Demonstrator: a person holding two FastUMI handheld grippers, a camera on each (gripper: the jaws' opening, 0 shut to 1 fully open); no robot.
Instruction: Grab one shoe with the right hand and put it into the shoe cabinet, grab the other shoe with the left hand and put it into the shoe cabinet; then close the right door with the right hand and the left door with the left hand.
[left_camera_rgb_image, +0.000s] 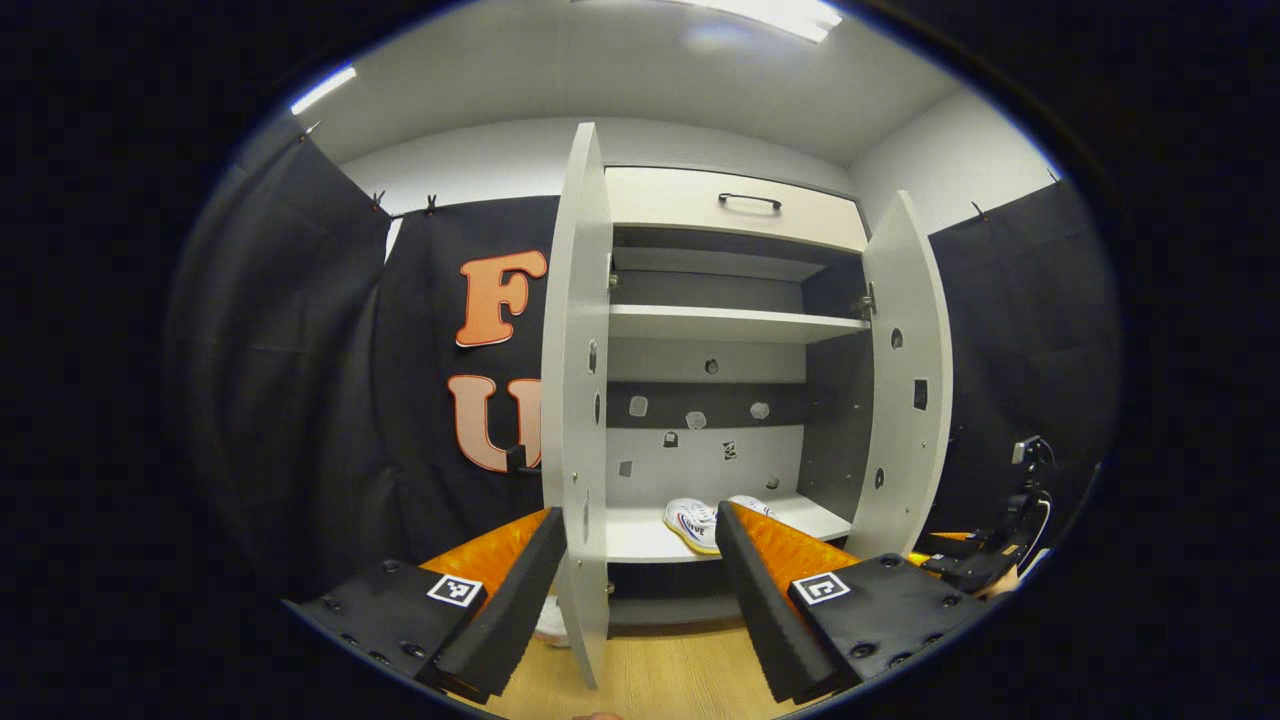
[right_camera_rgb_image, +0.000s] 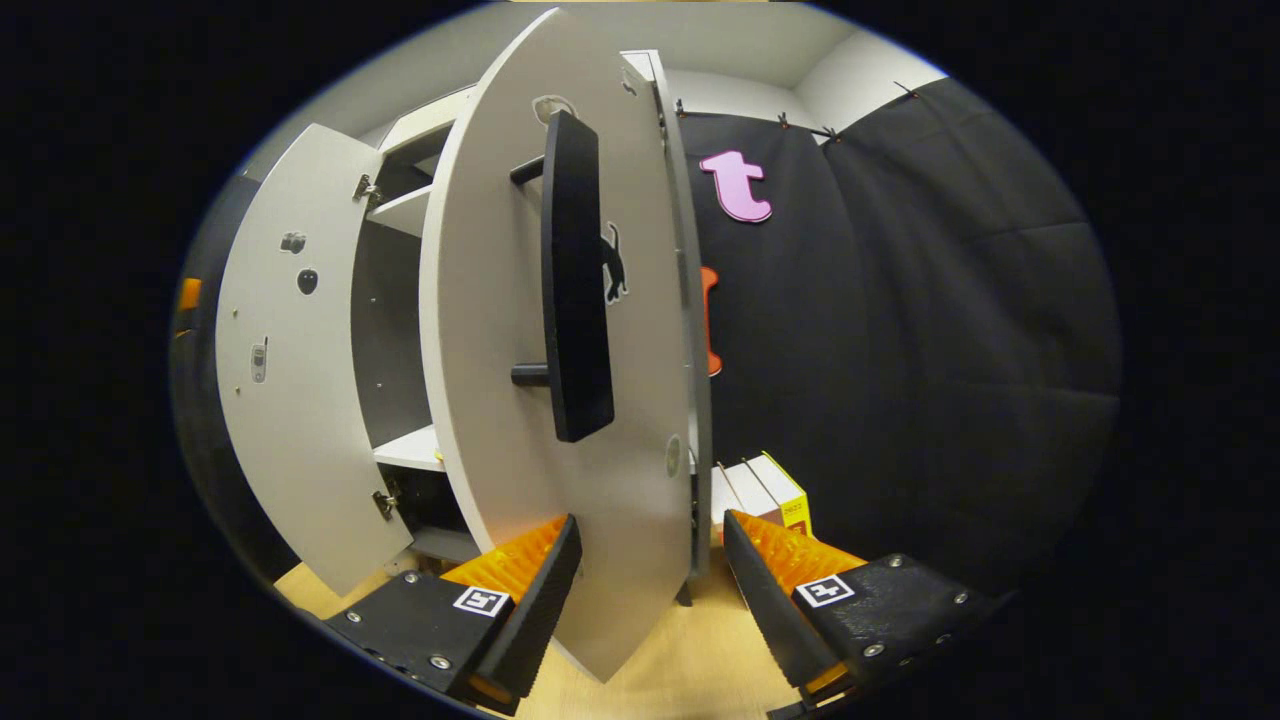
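Observation:
The shoe cabinet (left_camera_rgb_image: 735, 325) stands with both doors swung wide. Two white shoes (left_camera_rgb_image: 693, 522) lie side by side on its bottom shelf. My left gripper (left_camera_rgb_image: 640, 518) is open just in front of the left door (left_camera_rgb_image: 574, 400), whose thin edge rises between the fingers. My right gripper (right_camera_rgb_image: 650, 520) is open too, low at the right door (right_camera_rgb_image: 500, 330). That door's outer face and long black handle (right_camera_rgb_image: 575, 280) loom close, and its lower edge sits between the fingers. Far right in the left gripper view, the right gripper (left_camera_rgb_image: 1005, 545) shows beside the right door (left_camera_rgb_image: 905, 380).
A drawer with a dark handle (left_camera_rgb_image: 749, 200) tops the cabinet, and bare shelves sit above the shoes. A small white thing (left_camera_rgb_image: 551, 622) lies on the wooden floor (left_camera_rgb_image: 660, 680) left of the left door. Yellow and white boxes (right_camera_rgb_image: 770, 495) stand on the floor by the cabinet's right side.

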